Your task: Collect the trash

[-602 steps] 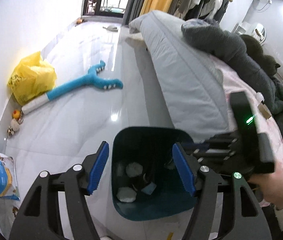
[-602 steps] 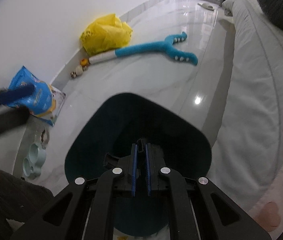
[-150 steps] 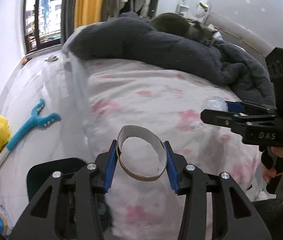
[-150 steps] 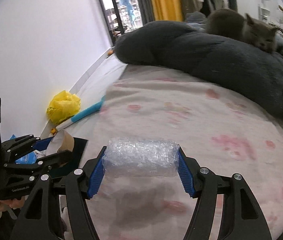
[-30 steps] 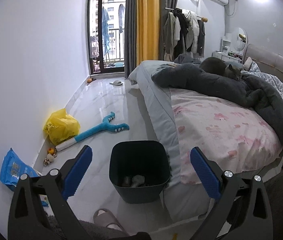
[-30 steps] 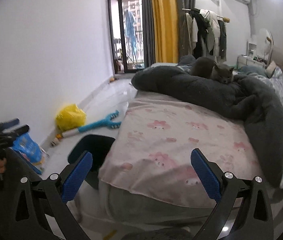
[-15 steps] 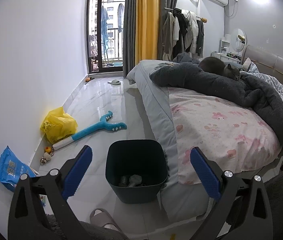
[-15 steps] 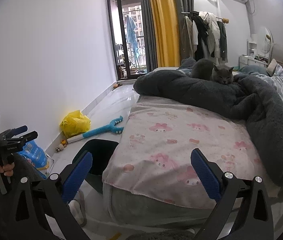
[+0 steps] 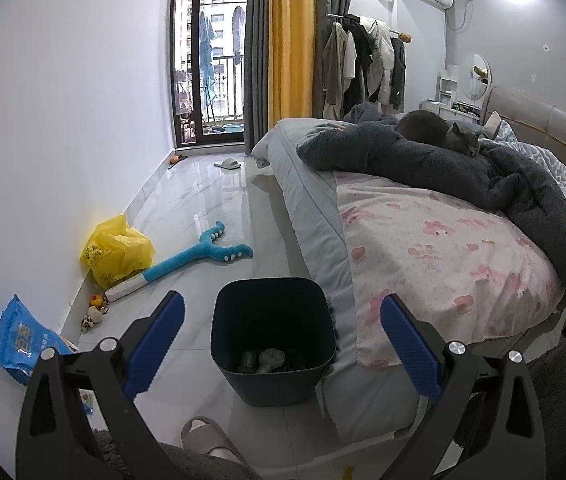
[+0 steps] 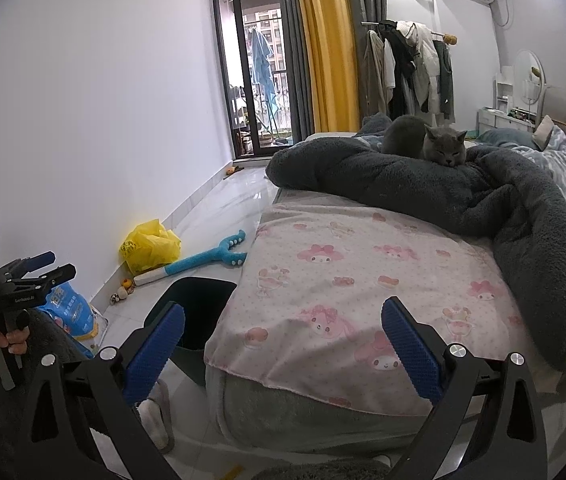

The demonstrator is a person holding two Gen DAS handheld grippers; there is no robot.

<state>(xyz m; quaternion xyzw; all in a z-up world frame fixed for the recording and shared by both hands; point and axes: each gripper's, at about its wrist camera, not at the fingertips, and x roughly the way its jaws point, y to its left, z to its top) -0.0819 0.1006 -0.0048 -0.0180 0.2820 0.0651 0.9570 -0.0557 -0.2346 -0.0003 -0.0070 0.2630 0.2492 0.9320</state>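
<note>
A dark teal trash bin [image 9: 273,340] stands on the floor against the bed's side, with pale crumpled trash [image 9: 267,360] at its bottom. It also shows in the right wrist view [image 10: 199,312], partly hidden by the bed. My left gripper [image 9: 283,348] is open and empty, held back from the bin and above it. My right gripper [image 10: 283,348] is open and empty, facing the pink bedsheet [image 10: 363,292]. The left gripper also shows in the right wrist view [image 10: 43,268], held in a hand at the far left.
A grey cat [image 10: 439,146] lies on a dark blanket [image 10: 463,196] on the bed. On the floor by the wall are a yellow bag [image 9: 117,250], a blue toy [image 9: 203,252], a blue packet [image 9: 23,340] and small toys. A slipper [image 9: 207,436] lies near the bin.
Over the last second both grippers stayed open and empty. The left view has drifted slightly; the right view has risen and pulled back from the bed.
</note>
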